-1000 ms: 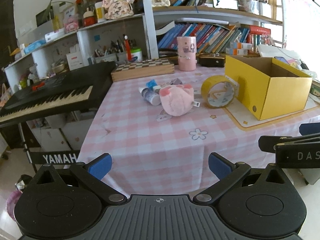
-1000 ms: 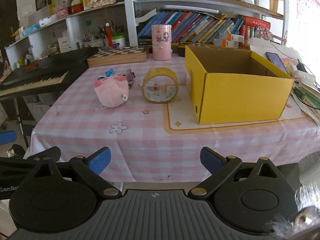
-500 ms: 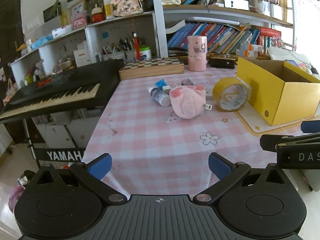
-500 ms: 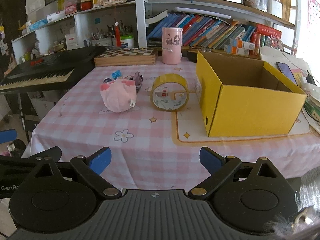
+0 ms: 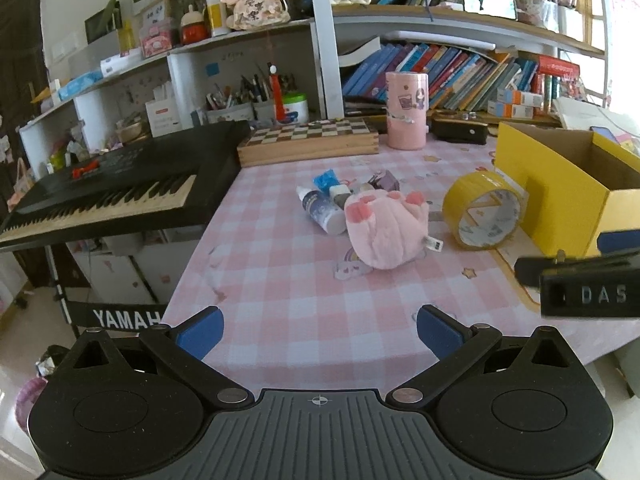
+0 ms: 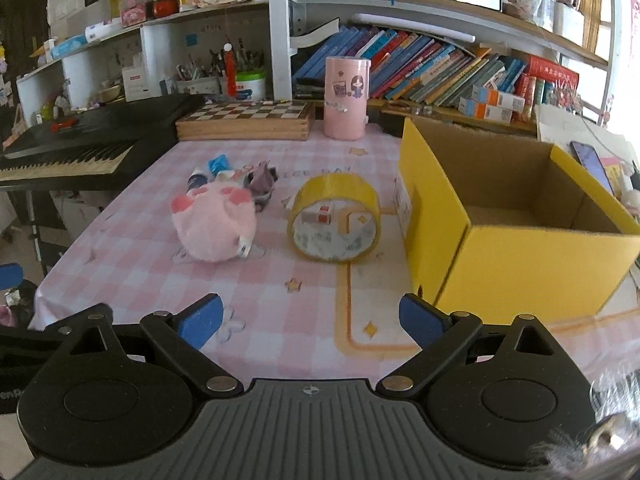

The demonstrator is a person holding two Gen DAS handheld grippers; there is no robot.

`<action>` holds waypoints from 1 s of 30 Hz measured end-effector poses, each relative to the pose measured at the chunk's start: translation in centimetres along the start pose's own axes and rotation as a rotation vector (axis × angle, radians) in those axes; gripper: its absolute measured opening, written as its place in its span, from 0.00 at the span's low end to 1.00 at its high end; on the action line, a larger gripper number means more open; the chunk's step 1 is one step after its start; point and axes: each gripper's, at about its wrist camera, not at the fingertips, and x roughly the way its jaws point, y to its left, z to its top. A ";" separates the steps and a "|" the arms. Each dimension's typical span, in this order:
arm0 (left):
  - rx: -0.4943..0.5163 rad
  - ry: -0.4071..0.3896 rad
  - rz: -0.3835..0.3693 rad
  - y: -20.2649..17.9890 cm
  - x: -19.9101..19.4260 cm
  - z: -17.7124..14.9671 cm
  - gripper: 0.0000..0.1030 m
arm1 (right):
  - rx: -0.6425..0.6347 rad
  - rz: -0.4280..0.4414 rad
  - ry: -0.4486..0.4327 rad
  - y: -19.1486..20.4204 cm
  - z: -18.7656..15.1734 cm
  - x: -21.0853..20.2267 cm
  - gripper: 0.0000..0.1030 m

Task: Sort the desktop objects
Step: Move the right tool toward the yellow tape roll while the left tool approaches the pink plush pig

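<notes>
On the pink checked tablecloth [image 5: 280,280] lies a pink plush toy [image 5: 386,232] [image 6: 214,226]. Right of it a yellow tape roll [image 5: 484,210] [image 6: 334,218] stands on edge, close to an open yellow cardboard box [image 5: 568,184] [image 6: 512,216] that shows only its bare floor. Behind the plush lie a small bottle [image 5: 322,210], a blue packet [image 5: 326,180] and a purple item [image 6: 262,180]. My left gripper [image 5: 319,332] is open over the table's near edge, well short of the plush. My right gripper [image 6: 310,320] has nothing between its fingers, and its jaws are closing slightly.
A pink cylinder [image 6: 346,98] and a wooden chessboard [image 6: 244,120] stand at the table's back. A black keyboard [image 5: 112,188] borders the left side. Shelves with books rise behind. A phone [image 6: 590,158] lies right of the box.
Both grippers have moved forward toward the table, so the plush, the tape roll and the box look nearer. No object on the table has shifted.
</notes>
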 end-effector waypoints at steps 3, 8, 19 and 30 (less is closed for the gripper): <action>-0.002 0.002 0.014 -0.2 0.8 0.8 1.00 | -0.021 -0.049 -0.083 -0.2 1.2 0.3 0.90; -0.014 0.001 0.020 -0.5 1.9 2.0 1.00 | -0.100 -0.145 -0.157 -0.7 2.7 1.1 0.79; 0.008 0.016 -0.021 -2.6 4.1 3.4 1.00 | -0.100 -0.298 -0.021 -5.1 3.8 5.7 0.14; 0.001 0.020 -0.037 -3.5 5.2 4.2 1.00 | 0.011 -0.336 -0.005 -8.6 4.4 5.8 0.13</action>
